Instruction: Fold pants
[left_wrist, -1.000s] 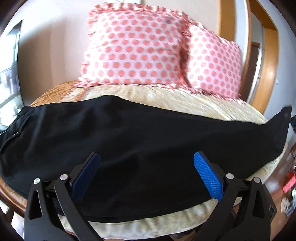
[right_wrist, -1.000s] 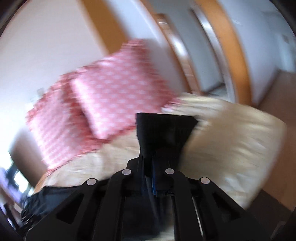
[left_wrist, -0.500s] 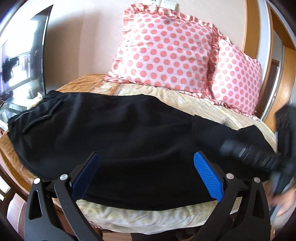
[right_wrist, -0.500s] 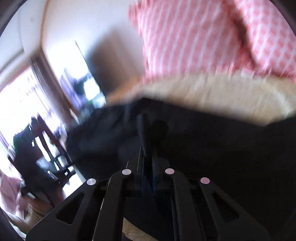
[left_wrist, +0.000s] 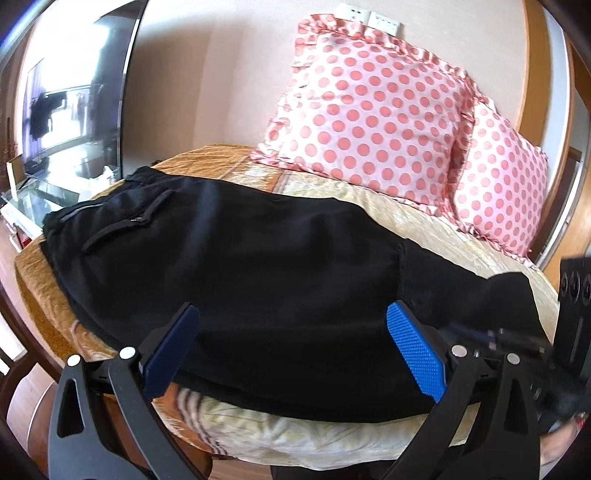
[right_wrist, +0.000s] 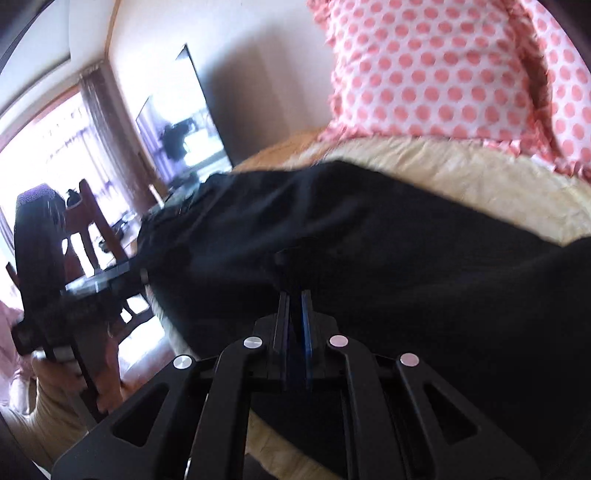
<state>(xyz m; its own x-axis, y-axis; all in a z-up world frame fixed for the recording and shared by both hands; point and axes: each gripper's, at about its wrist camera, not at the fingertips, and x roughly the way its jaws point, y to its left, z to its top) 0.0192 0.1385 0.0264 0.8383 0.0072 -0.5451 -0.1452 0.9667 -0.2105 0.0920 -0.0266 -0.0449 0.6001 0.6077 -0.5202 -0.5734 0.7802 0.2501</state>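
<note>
Black pants lie flat across the bed, waistband and zip pocket at the left, the leg end doubled back over the legs at the right. My left gripper is open and empty, hovering over the pants' near edge. My right gripper is shut on the pants' leg end and holds it over the middle of the pants. The right gripper's body shows blurred at the right edge of the left wrist view.
Two pink polka-dot pillows stand against the wall behind the pants. The bed's cream and gold cover drops off at the near edge. A television and glass stand sit at the left. A wooden chair stands beside the bed.
My right gripper has carried the leg end from the far right of the bed leftward over the pants. The left wrist view has shifted toward the waistband side.
</note>
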